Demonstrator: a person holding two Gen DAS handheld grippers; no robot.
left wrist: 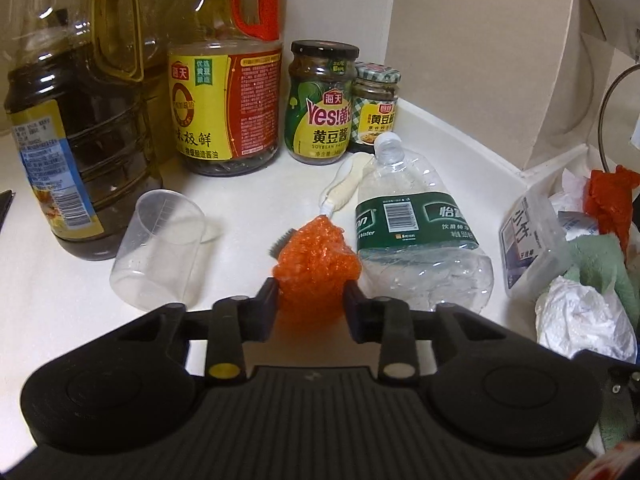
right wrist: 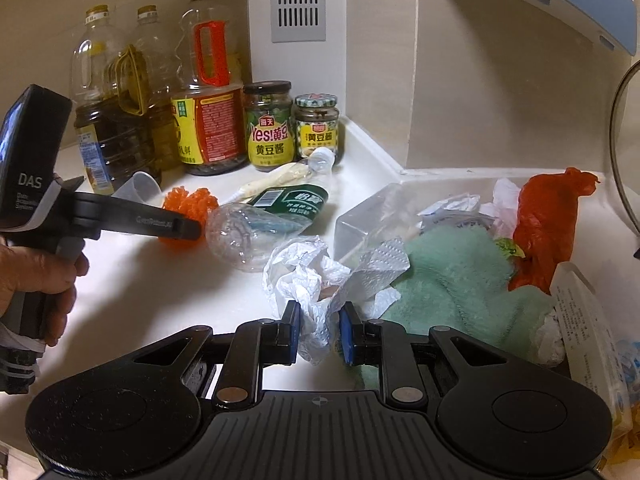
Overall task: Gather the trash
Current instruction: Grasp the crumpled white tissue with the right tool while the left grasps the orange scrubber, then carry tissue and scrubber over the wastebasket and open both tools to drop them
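the left hand-held gripper [left wrist: 311, 294] is clenched on an orange mesh scrubber [left wrist: 316, 252], its two pads pressing the sides of the wad, which sits low on the white surface [left wrist: 240, 208] just ahead of the jaws. the right hand-held gripper [right wrist: 318, 334] is clenched on a crumpled white paper towel [right wrist: 304, 280], a fold of it pinched between the blue pads while the bulk of the wad lies straight ahead. the relation that matters next looks to be the crushed water bottle [left wrist: 404, 224]: it lies on its side touching the scrubber's right flank, its long axis running away from the left gripper, cap toward the sauce jars [left wrist: 320, 100] at the back. judged from both views, the left hand is nearer to it, but that gripper is occupied. further right a heap of loose waste sits by the wall, with a green cloth [right wrist: 460, 280], a red plastic bag [right wrist: 548, 216] and a clear plastic box [right wrist: 360, 220]; the right hand is nearer that pile. no bin shows in either view, so where these pieces go cannot be told.
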